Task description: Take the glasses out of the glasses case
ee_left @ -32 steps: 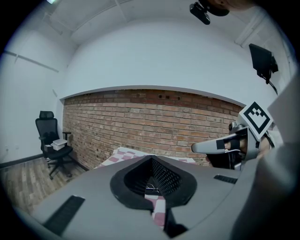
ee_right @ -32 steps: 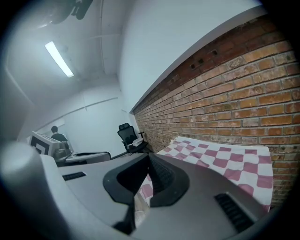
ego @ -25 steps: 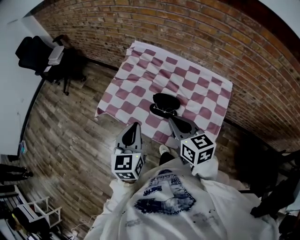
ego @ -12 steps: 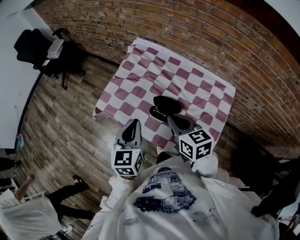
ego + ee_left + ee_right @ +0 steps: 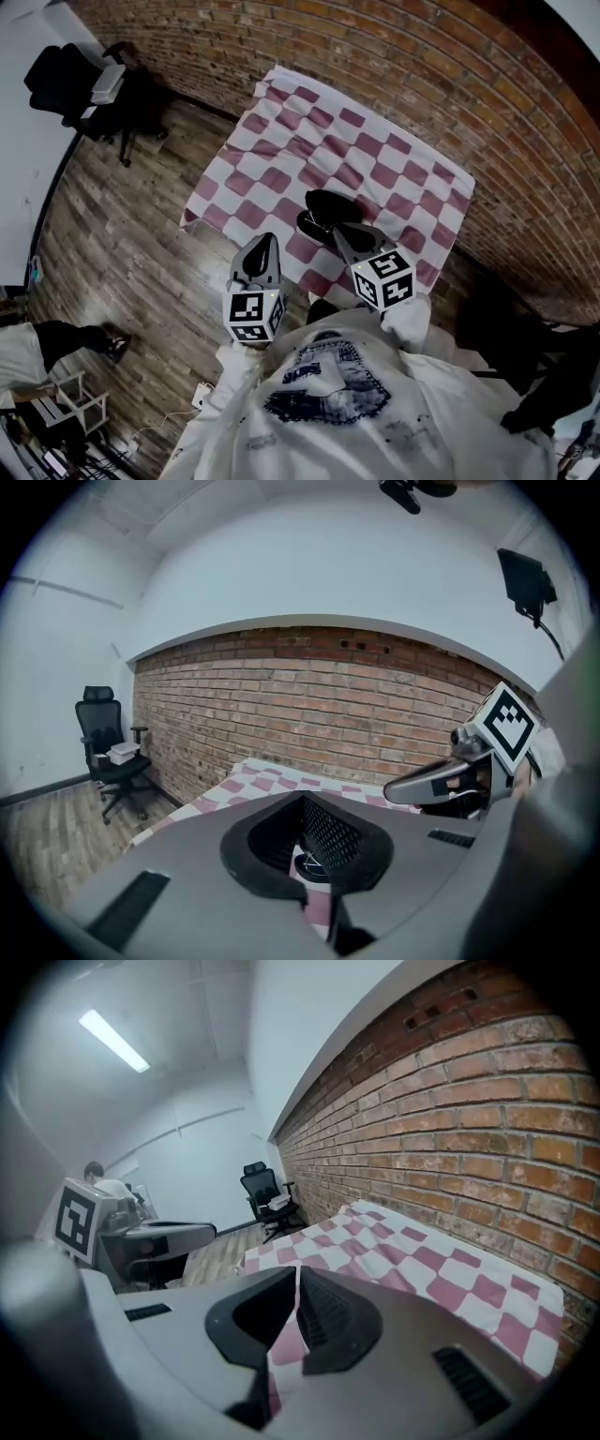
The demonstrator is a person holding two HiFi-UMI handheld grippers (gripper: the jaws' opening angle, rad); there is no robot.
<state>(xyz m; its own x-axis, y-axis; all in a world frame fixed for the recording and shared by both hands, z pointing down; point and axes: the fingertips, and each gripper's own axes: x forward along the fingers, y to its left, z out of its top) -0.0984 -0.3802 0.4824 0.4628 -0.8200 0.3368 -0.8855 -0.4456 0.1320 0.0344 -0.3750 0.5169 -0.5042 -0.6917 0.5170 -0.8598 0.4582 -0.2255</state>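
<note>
Glasses case (image 5: 330, 206) sat on the checked tablecloth (image 5: 281, 141), close to the table's near edge, about midway along and slightly toward the near right corner. It looked open, with the lid half toward the table's middle. The glasses (image 5: 315, 226) appeared to lie in the near half, not lifted yet. They showed only as thin pale lines on black, too small to say more

Change over the last second: right gripper (image 5: 339, 232) had crept forward over the near edge, and its tip was now at the case's right end. In the head view it overlapped the case rim; touching or just above, couldn't tell. Meanwhile the left gripper (image 5: 266, 242) had hardly moved. Its tip hung at the near edge, left of the case and apart from it

Jaws: both pairs were together at the tips with nothing between them. The left gripper view showed a sliver of cloth and the dark case past the pads; the right gripper view showed only cloth

Read: approach phase, extraction not started. Right came in closed, so it would need to spread before pinching the frame or a temple. Left would likely steady the case. Risk: thin frame, light case, so a one-sided pull could drag the case across the cloth
</note>
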